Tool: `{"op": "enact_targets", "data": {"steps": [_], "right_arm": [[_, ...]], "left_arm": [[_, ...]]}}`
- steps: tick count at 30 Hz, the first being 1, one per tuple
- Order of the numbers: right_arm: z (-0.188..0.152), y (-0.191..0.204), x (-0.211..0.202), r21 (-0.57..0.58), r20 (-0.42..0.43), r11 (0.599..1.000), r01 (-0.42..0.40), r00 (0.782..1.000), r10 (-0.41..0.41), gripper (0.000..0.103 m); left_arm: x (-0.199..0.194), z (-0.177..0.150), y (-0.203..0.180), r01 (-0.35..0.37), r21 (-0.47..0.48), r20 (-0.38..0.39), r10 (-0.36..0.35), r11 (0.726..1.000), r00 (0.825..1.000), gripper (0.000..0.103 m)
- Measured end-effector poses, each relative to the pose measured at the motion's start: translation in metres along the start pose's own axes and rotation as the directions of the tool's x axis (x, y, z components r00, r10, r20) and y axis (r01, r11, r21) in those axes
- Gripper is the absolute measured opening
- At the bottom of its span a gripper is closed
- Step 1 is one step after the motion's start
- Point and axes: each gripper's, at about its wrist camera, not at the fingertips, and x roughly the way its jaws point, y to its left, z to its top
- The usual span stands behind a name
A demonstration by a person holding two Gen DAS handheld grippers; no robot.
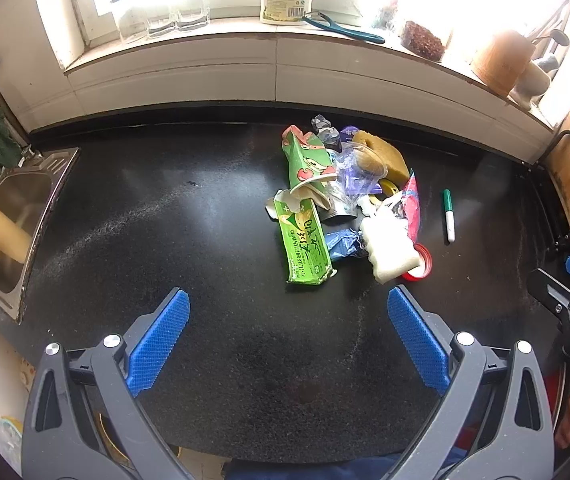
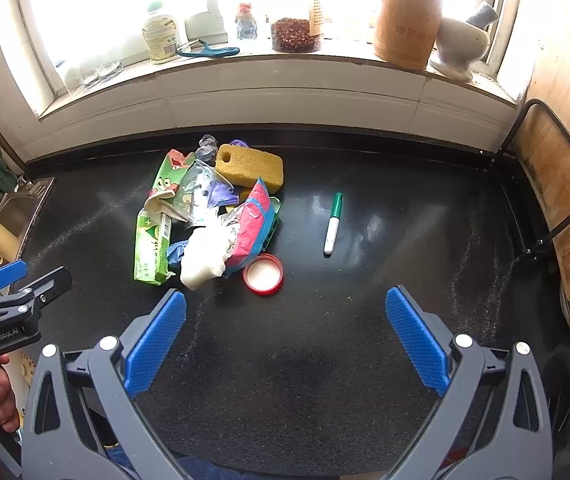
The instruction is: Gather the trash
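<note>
I have my left hand-held gripper (image 1: 288,338) spread wide above the black speckled worktop (image 1: 205,240), its two blue ribbed pads holding nothing and touching nothing. My right hand-held gripper (image 2: 285,338) is spread just as wide and is likewise empty, hovering over bare stone. The trash sits in one heap near the back of the worktop, ahead of both grippers and apart from them. In it I count two green printed cardboard cartons: one flattened long box (image 1: 305,246) and one crushed carton with a cartoon face (image 1: 305,158). There is one yellow porous sponge (image 2: 251,166) with a hole at one corner, one white foam lump (image 2: 203,258), one crumpled clear plastic cup (image 1: 359,164), one pink and blue foil wrapper (image 2: 253,228) and one crumpled blue scrap (image 1: 343,242). One round red lid (image 2: 263,273) lies upturned at the heap's near edge. One green-capped white marker pen (image 2: 333,224) lies alone to the right, well apart from the heap.
</note>
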Motion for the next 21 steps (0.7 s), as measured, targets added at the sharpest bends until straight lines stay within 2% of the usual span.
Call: {"op": "enact_targets", "data": {"steps": [21], "right_arm": [[0.0012, 0.0025, 0.0023, -0.003, -0.001, 1.0, 0.002, 1.0, -0.002, 0.097]], "left_arm": [[0.001, 0.0025, 0.0039, -0.008, 0.001, -0.007, 0.008, 1.0, 1.0, 0.097]]}}
